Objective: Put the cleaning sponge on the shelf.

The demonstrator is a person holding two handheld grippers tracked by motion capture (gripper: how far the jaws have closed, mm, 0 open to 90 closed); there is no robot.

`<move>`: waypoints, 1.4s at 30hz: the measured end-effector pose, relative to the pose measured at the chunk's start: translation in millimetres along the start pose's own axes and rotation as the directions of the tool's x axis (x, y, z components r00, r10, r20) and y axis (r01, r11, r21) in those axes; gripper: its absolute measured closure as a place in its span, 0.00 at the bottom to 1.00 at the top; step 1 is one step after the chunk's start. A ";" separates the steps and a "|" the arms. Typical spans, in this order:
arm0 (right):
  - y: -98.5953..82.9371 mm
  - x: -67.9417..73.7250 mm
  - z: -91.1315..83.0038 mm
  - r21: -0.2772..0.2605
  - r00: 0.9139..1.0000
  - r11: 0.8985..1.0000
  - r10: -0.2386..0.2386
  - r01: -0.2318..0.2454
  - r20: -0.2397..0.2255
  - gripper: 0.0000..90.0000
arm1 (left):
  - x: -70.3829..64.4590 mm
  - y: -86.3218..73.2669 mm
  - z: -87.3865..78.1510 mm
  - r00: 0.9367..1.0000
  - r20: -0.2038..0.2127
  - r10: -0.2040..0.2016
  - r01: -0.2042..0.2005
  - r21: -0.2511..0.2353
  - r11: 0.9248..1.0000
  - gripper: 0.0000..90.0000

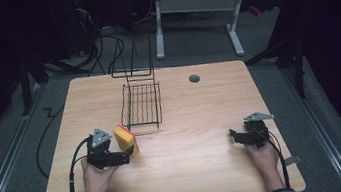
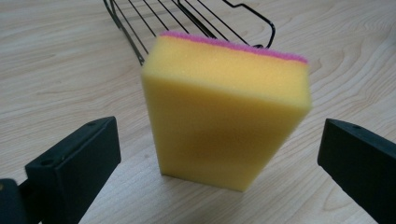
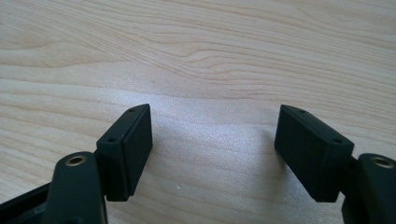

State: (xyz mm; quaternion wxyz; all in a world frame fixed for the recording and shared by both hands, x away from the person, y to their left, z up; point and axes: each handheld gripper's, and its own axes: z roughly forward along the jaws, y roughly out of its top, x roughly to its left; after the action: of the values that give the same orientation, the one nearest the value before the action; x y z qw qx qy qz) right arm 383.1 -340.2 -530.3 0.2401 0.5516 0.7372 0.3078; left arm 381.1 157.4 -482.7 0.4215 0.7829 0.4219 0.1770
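A yellow sponge (image 1: 125, 136) with a pink scouring layer stands on edge on the wooden table (image 1: 201, 117), just in front of a black wire rack (image 1: 141, 102). My left gripper (image 1: 125, 155) is open beside it. In the left gripper view the sponge (image 2: 224, 116) stands between the two spread jaws of the left gripper (image 2: 219, 135), and neither jaw touches it; the rack (image 2: 187, 14) is behind it. My right gripper (image 1: 234, 135) sits low over the table at the right, open, its jaws pointing left. The right gripper (image 3: 215, 126) has only bare wood between its jaws.
A grey cable hole (image 1: 194, 78) lies in the tabletop behind the rack, to its right. A white-legged desk (image 1: 195, 1) and loose cables stand on the floor beyond the table's far edge. A hand holds each gripper from the near edge.
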 end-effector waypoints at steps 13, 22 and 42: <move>0.0 0.0 -0.1 0.001 1.000 1.000 0.002 -0.002 -0.002 0.31 | 4.7 -2.6 17.9 1.000 -0.007 -0.020 0.020 0.023 1.000 0.01; 0.0 0.0 -0.1 0.001 1.000 1.000 0.002 -0.002 -0.002 0.31 | 3.1 -3.6 23.7 1.000 0.012 -0.008 0.007 0.020 1.000 0.08; 0.0 0.1 -0.1 0.001 1.000 1.000 0.001 -0.001 -0.002 0.31 | -4.7 0.2 13.2 0.999 0.034 0.037 -0.036 -0.035 0.999 0.27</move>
State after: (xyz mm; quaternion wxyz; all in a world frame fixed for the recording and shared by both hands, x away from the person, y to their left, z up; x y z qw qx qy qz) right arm 383.0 -340.1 -530.3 0.2389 0.5520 0.7371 0.3080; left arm 386.8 146.9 -489.9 0.4388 0.7860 0.3971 0.1785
